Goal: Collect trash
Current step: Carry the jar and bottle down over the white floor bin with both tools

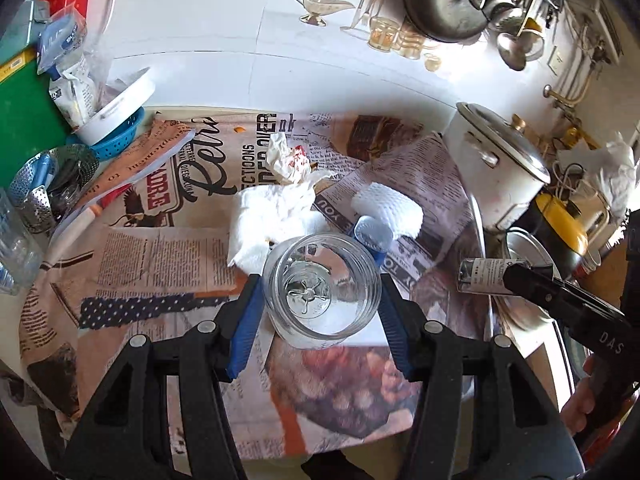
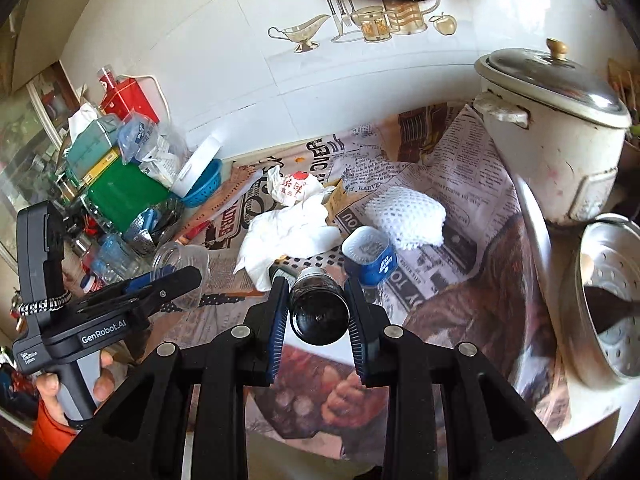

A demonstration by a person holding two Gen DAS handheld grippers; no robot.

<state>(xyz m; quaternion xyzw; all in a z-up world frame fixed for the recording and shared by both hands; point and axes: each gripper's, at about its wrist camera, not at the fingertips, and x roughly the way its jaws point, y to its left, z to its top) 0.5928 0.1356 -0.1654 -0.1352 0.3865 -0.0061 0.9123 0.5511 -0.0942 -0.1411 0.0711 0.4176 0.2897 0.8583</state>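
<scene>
Holding one piece of trash in each tool, the person appears to be mid-collection, with both items lifted clear of the newspaper-covered table [image 1: 160, 256]. No bin or bag can be identified in either view, so the drop-off point cannot be stated.

Left gripper [image 1: 320, 296]: jaws set wide and clamped on a clear glass jar [image 1: 322, 294], blue pads bearing on its two sides, its base facing the camera. The grip looks square.

Right gripper [image 2: 318, 308]: jaws at a narrower setting, clamped on a small dark bottle [image 2: 318, 308], its base toward the camera and its neck pointing away. The left view shows the labelled body of the same bottle projecting beyond the fingertips.

Remaining trash, judged from its position: just ahead of both tools lie a crumpled white tissue [image 2: 284, 240], a balled wrapper with red print [image 2: 294, 190] beyond it, a white foam net sleeve [image 2: 406, 218] ahead and to the right, and a small blue cup [image 2: 370, 258] immediately past the right tool's fingertips.

Next move, in my judgement: carry both held items to a receptacle and release them before returning. Glass calls for steady pressure and a gentle set-down; the smooth jar may slip if the grip eases.
</scene>
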